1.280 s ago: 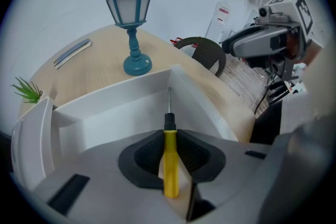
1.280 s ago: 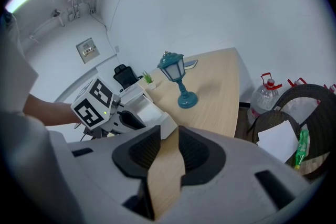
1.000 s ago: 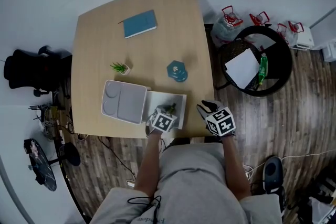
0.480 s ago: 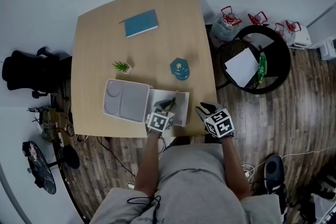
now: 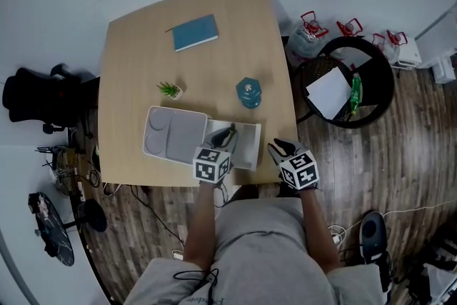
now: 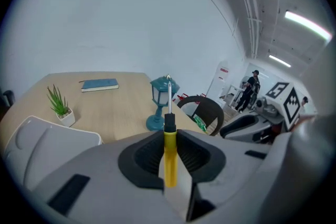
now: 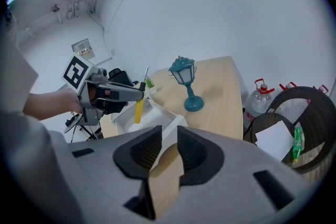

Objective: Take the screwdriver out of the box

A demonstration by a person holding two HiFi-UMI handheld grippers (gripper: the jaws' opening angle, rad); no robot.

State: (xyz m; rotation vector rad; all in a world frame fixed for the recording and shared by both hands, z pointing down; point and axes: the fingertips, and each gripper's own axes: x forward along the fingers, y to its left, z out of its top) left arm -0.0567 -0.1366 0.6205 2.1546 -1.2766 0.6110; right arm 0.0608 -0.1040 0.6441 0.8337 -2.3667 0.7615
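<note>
My left gripper is shut on the yellow handle of the screwdriver, whose black collar and metal shaft point up and away from the jaws. In the head view that gripper hovers over the open white box near the table's front edge, with the grey lid lying to its left. The right gripper view shows the screwdriver hanging above the box. My right gripper is at the table's front right corner; its jaws are closing with nothing between them.
A teal lantern, a small potted plant and a blue notebook stand farther back on the table. A black round chair with paper and a green bottle is off the table's right side, next to water jugs.
My left gripper has risen out of the box with the screwdriver and drawn back toward the table's front edge. The right gripper has stayed almost in place.
</note>
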